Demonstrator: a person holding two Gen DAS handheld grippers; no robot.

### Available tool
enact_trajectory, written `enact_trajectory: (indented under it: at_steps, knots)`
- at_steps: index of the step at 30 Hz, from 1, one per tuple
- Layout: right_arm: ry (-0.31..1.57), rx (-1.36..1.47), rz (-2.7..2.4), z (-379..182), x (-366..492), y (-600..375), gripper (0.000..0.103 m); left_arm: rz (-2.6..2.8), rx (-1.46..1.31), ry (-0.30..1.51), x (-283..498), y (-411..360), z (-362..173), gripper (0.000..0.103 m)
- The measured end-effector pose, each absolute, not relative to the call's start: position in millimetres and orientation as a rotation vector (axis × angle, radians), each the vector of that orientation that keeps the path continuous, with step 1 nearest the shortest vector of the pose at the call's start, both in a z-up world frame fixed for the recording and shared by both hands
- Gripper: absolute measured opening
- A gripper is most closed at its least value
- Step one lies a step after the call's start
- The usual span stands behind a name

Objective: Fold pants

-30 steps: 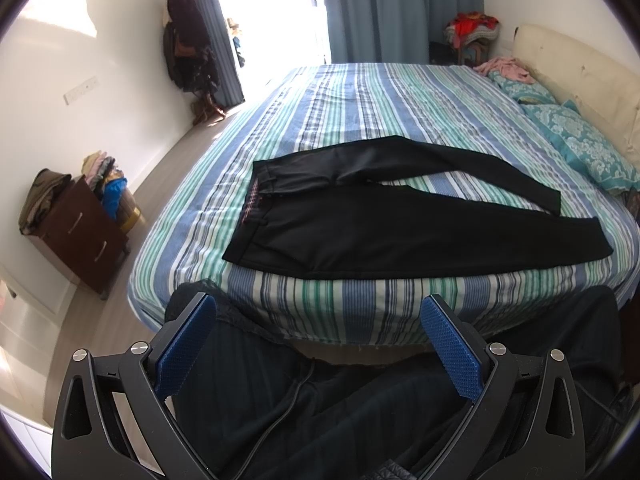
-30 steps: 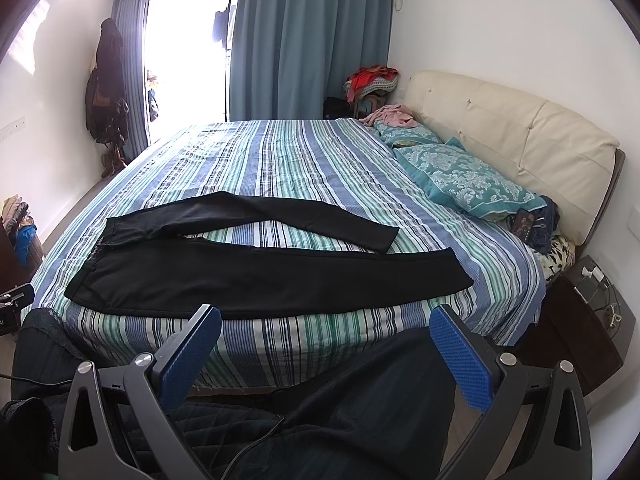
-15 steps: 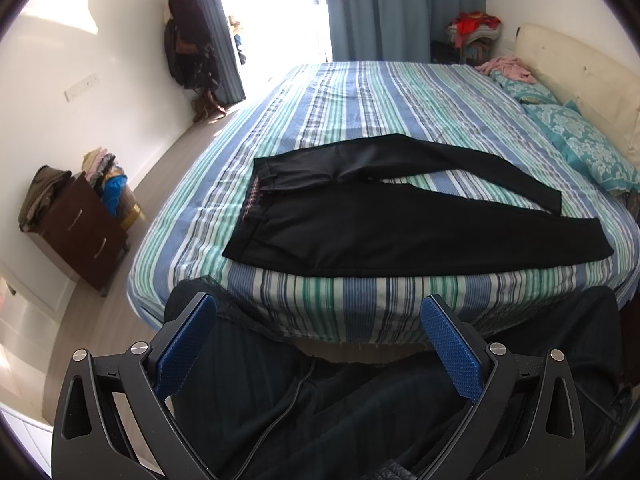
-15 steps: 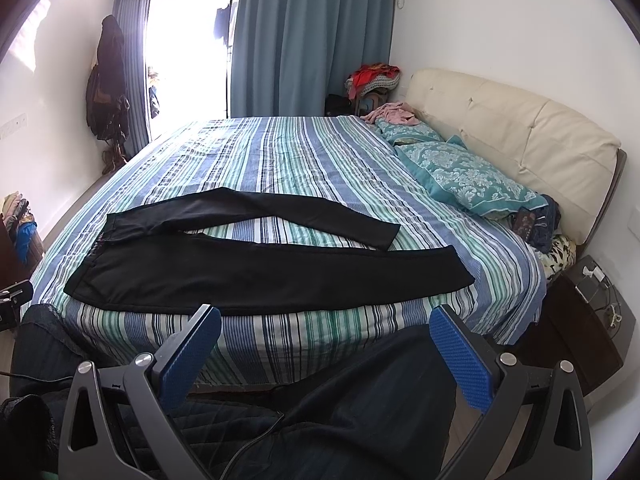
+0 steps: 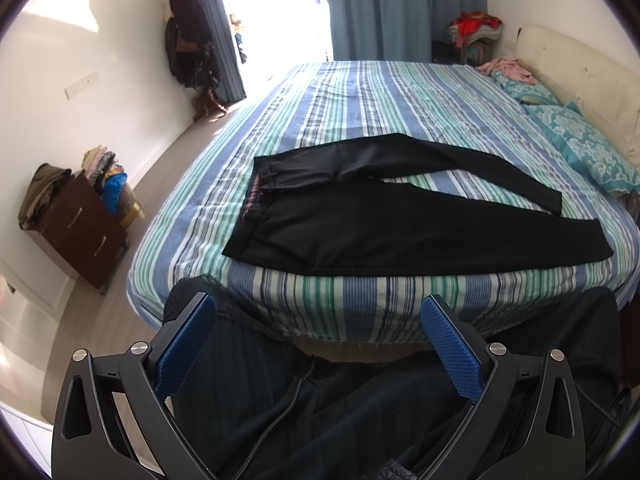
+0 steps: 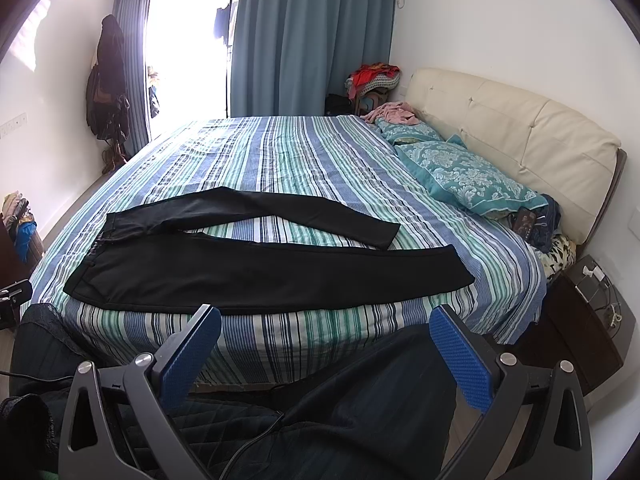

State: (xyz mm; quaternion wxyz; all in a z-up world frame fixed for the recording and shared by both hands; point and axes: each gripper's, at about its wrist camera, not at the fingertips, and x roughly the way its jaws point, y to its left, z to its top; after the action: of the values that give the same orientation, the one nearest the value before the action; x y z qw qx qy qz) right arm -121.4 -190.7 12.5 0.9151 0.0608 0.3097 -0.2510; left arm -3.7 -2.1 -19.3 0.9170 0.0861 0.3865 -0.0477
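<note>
Black pants (image 5: 400, 228) lie spread flat on the striped bed (image 5: 360, 96), waistband to the left, both legs running right and splayed apart. They also show in the right wrist view (image 6: 260, 272). My left gripper (image 5: 318, 344) is open and empty, held short of the bed's near edge, well back from the pants. My right gripper (image 6: 326, 354) is open and empty too, also short of the near edge, below the nearer leg.
Teal pillows (image 6: 468, 176) and a cream headboard (image 6: 520, 132) are at the right. A dark nightstand (image 6: 580, 320) stands at the right corner. A brown drawer chest (image 5: 76, 228) with clothes stands left. The person's dark-clothed legs (image 5: 360, 400) are below the grippers.
Both views have shifted slightly; the pants sit a little lower in the right wrist view. Both grippers stay open. The pants have not moved on the bed.
</note>
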Motion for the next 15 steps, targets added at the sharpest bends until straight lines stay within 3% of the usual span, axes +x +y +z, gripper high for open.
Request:
enact_trajectory:
  at_steps: [15]
  knots:
    - [0.638,0.103,-0.506,12.1,-119.7,-189.2,0.103,-0.108,0.201,0.801,-6.7,-4.7,-21.6,0.102]
